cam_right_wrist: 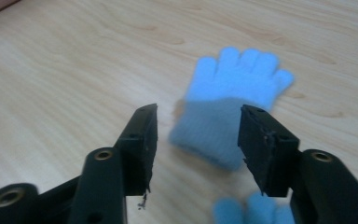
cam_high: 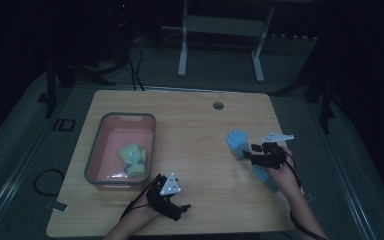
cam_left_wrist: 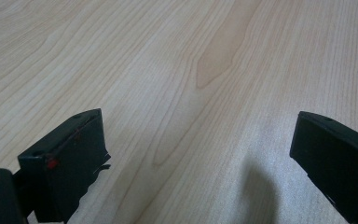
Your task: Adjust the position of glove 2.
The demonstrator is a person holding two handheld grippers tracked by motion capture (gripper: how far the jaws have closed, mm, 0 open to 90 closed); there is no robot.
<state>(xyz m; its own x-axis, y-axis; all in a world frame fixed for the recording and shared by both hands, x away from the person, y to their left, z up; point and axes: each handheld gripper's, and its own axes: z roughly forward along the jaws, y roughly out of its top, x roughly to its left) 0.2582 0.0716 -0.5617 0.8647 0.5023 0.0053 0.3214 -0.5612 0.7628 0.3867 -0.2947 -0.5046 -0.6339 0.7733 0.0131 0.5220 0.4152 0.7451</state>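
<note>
Two blue gloves lie at right: your right gripper (cam_right_wrist: 198, 140), half-spread and empty, could nip both; left gripper (cam_left_wrist: 198, 154) spread, idle.

The far blue glove (cam_right_wrist: 233, 100) lies ahead of those jaws, the near blue glove (cam_right_wrist: 251, 210) just beneath them.

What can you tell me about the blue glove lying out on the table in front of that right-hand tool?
The blue glove is small, light blue and looks soft and fuzzy, like knitted fleece. It lies flat on the wooden table, five stubby fingers spread and pointing away from the right gripper, cuff toward it. The half-open jaws frame the cuff without pressing on it. A second blue glove lies close by, nearer the hand; whether the two touch is unclear.
</note>
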